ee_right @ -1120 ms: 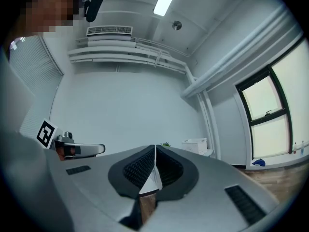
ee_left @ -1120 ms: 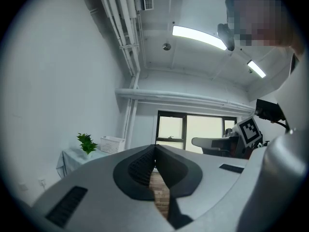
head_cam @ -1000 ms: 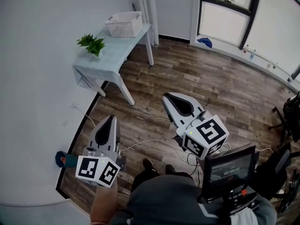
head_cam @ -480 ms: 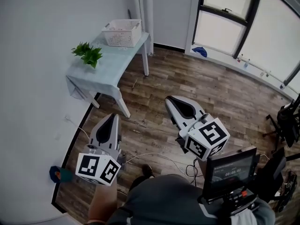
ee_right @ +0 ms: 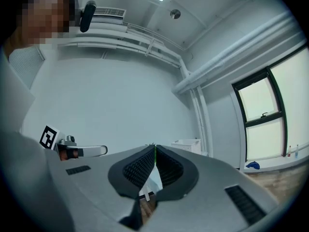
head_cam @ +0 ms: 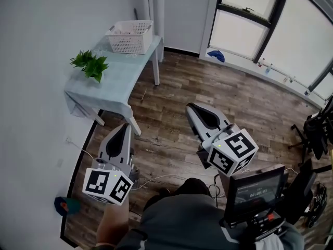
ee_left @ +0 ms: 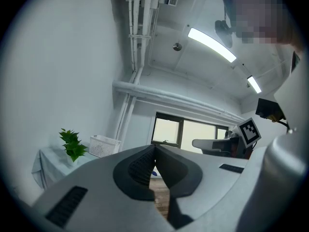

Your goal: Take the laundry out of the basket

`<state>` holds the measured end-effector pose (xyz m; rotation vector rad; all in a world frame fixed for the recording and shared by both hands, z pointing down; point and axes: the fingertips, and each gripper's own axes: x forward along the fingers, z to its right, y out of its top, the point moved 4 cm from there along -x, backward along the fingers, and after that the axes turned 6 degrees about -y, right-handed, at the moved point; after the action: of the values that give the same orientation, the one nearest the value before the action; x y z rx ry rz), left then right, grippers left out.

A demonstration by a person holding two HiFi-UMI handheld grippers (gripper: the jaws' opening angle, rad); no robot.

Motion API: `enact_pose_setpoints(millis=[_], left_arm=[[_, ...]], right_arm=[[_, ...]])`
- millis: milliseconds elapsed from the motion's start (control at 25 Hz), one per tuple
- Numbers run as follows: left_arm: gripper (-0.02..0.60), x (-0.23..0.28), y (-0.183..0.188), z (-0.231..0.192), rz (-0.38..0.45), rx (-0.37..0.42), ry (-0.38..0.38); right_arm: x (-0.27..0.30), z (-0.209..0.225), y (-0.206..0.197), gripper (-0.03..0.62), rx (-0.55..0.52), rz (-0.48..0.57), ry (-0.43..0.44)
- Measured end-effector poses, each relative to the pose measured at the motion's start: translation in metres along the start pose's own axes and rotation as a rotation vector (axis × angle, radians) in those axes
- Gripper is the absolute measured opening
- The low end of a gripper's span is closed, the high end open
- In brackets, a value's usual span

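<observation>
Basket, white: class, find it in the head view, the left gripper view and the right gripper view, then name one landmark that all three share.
Head view: basket at upper left, on the table's far end.
Left gripper view: basket at lower left, right of the plant.
Right gripper view: basket just right of centre, low.
Landmark: the window, right of the basket in all three.
</observation>
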<state>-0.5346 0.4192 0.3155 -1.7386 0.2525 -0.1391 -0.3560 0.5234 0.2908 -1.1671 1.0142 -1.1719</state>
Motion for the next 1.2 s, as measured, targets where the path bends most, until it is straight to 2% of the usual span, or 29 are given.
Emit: enact_pose_setpoints(millis=[240, 400, 920, 1200], left_arm=[[0.009, 0.047, -0.003, -0.018, -0.016, -0.002, -0.011], [0.009, 0.085, -0.003, -0.032, -0.017, 0.018, 0.018], [0.009, 0.226, 0.012, -0.047, -0.014, 0.076, 0.100], [0.009, 0.282, 0.008, -0.051, -0.050, 0.070, 0.107]], right_arm=[[0.034, 0.029, 0.007, 0.020, -0.004, 0.012, 0.011], [0.064, 0.060, 0.007, 0.020, 0.005, 0.013, 0.043], [0.132, 0.187, 0.039, 0.020, 0.011, 0.048, 0.122], [0.165, 0.241, 0.043, 0.020, 0.058, 0.043, 0.112]])
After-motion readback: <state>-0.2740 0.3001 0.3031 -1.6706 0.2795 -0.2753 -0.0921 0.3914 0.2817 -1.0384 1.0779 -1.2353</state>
